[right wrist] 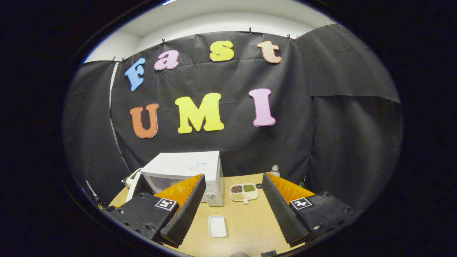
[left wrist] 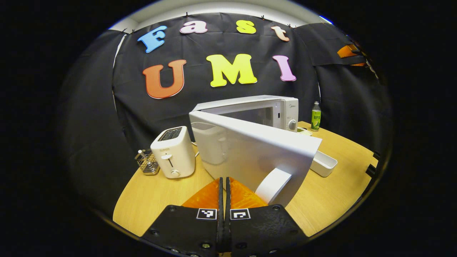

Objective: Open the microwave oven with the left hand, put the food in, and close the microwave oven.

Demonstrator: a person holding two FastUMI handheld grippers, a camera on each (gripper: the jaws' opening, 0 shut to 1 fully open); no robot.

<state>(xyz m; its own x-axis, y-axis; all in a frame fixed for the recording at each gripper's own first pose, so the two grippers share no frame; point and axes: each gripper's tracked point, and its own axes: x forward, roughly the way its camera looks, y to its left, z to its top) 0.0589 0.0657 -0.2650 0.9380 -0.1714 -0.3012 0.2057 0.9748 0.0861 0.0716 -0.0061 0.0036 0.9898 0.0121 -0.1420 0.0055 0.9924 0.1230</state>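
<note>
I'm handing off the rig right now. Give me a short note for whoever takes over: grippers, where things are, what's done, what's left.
Left gripper: shut, empty, just beside the door handle.
Right gripper: open, empty, above the table.
Microwave: door swung partly open.
Food dish: on the table right of the microwave; an empty white tray lies nearer.
Done: door opened.
Left: put the food inside, close the door.
</note>
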